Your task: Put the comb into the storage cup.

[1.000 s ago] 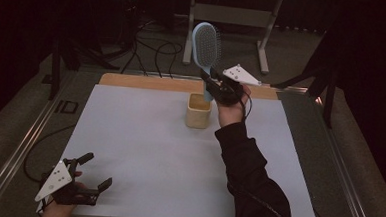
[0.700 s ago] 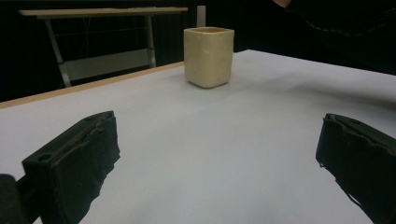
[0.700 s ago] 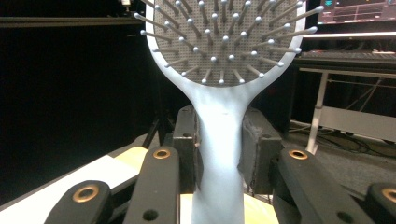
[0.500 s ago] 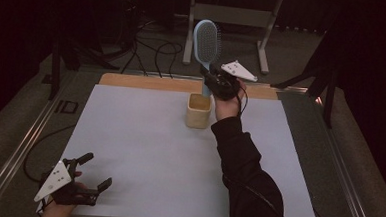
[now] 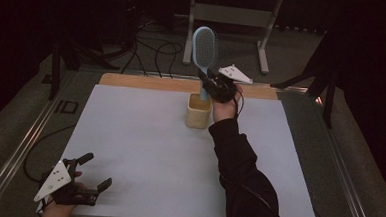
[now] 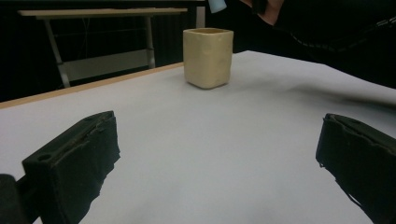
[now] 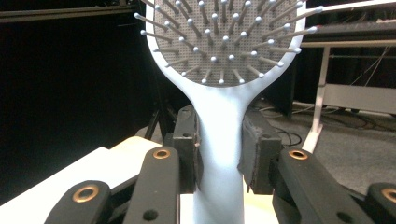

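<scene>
Nearest the person, the left gripper (image 5: 84, 178) rests idle on the white table (image 5: 143, 151), jaws wide apart. Farther off, the right gripper (image 5: 208, 83) clamps the light-blue hairbrush (image 5: 205, 43) upright by its handle, directly over the cream cup (image 5: 199, 110), seemingly for lowering in handle-first.

The hairbrush (image 7: 219, 154) looks like smooth pale-blue plastic with a soft sheen; its bristle pad is a finely dotted grey cushion set with thin pins tipped by small balls. The right tongs (image 7: 219, 161) have matt black pads, rough and crumbly at the edges, on black plastic arms with brass-coloured rivets. The cup (image 6: 208, 57) is matt cream, slightly uneven. The desk (image 5: 143, 151) carries a smooth, matt white sheet, with bare wood at its far edge.
</scene>
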Available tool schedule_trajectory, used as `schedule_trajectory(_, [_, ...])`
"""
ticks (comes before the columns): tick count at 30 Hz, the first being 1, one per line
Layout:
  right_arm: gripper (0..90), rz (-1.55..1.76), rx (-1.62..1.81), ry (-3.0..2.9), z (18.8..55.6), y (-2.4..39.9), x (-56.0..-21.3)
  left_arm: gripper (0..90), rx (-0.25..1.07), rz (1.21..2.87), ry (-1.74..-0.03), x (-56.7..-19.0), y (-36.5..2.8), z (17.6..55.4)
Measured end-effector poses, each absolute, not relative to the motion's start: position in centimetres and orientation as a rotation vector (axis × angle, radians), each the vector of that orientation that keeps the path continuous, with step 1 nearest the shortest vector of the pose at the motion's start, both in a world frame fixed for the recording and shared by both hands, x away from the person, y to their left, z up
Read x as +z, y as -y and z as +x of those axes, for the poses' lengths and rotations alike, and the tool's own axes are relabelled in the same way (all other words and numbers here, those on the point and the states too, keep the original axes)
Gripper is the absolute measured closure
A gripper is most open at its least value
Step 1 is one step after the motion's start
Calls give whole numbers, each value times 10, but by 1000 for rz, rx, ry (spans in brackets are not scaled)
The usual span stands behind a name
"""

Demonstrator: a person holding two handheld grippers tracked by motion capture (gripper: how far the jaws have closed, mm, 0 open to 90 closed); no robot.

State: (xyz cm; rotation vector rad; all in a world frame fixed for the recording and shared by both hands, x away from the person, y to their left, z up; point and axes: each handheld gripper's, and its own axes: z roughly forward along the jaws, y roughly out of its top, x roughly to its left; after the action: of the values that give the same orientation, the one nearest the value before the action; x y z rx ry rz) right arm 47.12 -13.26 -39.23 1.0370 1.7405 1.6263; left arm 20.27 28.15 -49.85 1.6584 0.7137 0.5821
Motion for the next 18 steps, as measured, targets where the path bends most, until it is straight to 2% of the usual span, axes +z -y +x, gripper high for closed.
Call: schedule_trajectory(18, [706,1086,1581,-1770,475,131,-426,0,583,1659,-714,-499,-282,203])
